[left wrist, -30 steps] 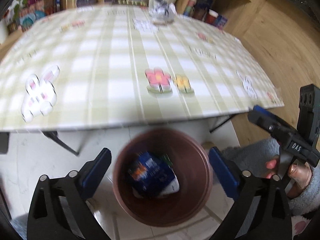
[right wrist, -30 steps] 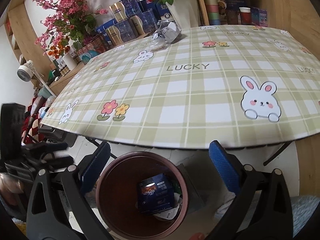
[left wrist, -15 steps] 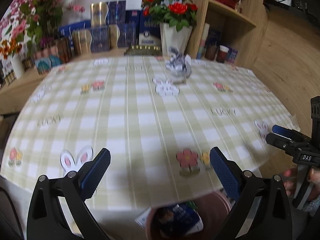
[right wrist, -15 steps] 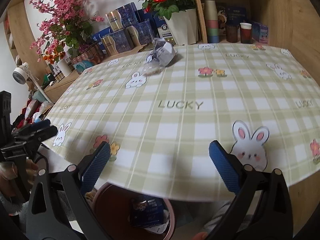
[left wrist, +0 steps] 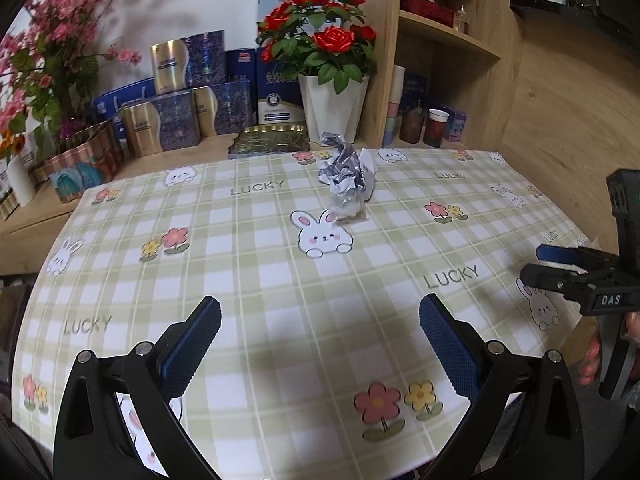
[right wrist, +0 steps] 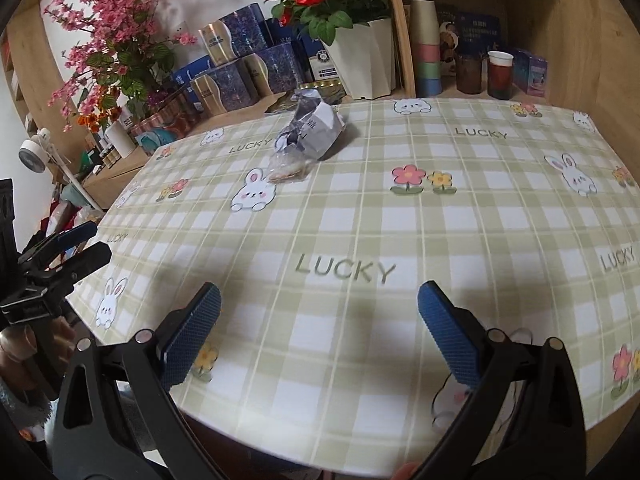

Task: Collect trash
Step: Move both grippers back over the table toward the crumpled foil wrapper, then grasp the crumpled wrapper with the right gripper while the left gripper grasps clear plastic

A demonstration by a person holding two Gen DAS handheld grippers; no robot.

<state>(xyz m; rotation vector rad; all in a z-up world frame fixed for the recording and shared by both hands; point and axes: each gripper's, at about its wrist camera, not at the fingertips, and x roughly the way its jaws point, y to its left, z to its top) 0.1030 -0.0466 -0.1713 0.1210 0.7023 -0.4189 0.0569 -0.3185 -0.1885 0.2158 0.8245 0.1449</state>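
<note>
Nearest the cameras, the left gripper (left wrist: 320, 340) and right gripper (right wrist: 319, 336) both hang over the near edge of the table (right wrist: 500, 216) with jaws spread wide and nothing between them. In front of them lies a long bare stretch of checked cloth; the trash (left wrist: 347, 178), a crumpled silvery wrapper with a clear plastic bit at its foot, sits well away, close to the far edge. Just behind it stand a white vase (left wrist: 332, 110) of red roses and a flat gold tray (left wrist: 270, 142), with boxes (left wrist: 188, 92) beyond. The likely trouble comes from that crowding: a reach carried too far could knock the vase or push the wrapper off the back onto the shelf. The wrapper is light and springy, so one finger landing first may skid it aside, and a pinch on the foil alone could leave the plastic piece behind.
</note>
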